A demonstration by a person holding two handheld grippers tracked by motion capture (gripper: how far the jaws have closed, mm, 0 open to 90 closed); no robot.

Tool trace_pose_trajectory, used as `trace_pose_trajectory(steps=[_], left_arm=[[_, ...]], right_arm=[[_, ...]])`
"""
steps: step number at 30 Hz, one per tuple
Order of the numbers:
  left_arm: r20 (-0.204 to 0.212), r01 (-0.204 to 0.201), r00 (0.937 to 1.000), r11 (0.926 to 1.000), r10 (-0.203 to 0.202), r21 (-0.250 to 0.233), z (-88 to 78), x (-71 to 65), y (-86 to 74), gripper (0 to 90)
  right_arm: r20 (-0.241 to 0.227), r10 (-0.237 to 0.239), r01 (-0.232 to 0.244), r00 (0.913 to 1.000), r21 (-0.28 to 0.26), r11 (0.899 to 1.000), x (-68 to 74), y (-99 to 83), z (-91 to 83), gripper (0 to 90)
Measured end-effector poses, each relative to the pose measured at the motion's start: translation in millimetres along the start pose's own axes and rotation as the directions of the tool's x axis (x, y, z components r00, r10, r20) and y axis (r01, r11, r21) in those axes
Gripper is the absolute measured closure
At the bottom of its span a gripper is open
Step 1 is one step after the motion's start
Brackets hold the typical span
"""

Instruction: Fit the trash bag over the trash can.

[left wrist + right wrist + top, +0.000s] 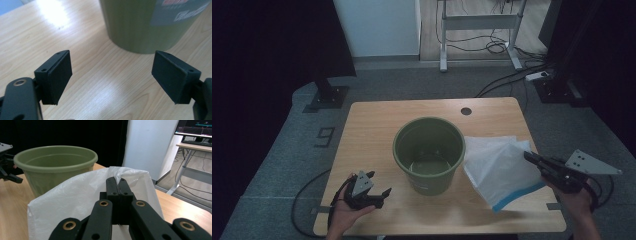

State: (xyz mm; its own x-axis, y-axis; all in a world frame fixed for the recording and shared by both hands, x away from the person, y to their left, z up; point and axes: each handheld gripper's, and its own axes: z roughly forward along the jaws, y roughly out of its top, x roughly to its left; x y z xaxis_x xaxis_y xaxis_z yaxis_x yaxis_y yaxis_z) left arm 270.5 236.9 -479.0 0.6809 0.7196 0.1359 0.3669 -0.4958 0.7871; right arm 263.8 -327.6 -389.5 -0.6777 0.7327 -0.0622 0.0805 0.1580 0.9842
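Observation:
A green plastic bucket (429, 152) stands empty in the middle of the wooden table (372, 125). To its right my right gripper (532, 159) is shut on the edge of a white plastic bag (499, 170) with a blue strip, and the bag hangs lifted off the table. In the right gripper view the jaws pinch the bag (75, 197) at its top fold, with the bucket (53, 166) behind. My left gripper (377, 184) rests low at the front left of the table, open, nothing between its pads (58, 75). The bucket wall (140, 25) stands just ahead of it.
A round cable hole (466, 111) sits near the table's far edge. Beyond the table are a desk frame (479, 30) with floor cables, a white panel (377, 25) and dark stands at both sides.

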Motion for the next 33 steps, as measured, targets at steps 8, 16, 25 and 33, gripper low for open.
trace_pose_trajectory(steps=[8,16,25,33], left_arm=[[0.025,-0.011,0.9996,0.9991,0.012,-0.04,-16.6,-4.5,19.6,16.8],[0.038,-0.028,0.9988,0.9963,0.031,-0.081,-29.4,-7.2,40.1,16.9],[0.052,-0.054,0.9968,0.9912,0.06,-0.121,-44.0,-11.9,60.2,17.1],[0.078,-0.05,0.995,0.9864,0.063,-0.156,-57.4,-11.7,72.7,17.7]], right_arm=[[-0.027,0.02,-0.02,0.9994,0.001,1.0,0.7,25.2,-0.1,89.2],[-0.051,0.034,-0.035,0.9981,-0.017,0.999,5.2,57.0,-1.2,89.2],[-0.074,0.0,-0.002,0.9973,-0.033,0.999,14.8,81.7,4.3,89.2],[-0.081,-0.029,0.024,0.9963,-0.059,0.998,21.1,108.9,6.1,89.2]])
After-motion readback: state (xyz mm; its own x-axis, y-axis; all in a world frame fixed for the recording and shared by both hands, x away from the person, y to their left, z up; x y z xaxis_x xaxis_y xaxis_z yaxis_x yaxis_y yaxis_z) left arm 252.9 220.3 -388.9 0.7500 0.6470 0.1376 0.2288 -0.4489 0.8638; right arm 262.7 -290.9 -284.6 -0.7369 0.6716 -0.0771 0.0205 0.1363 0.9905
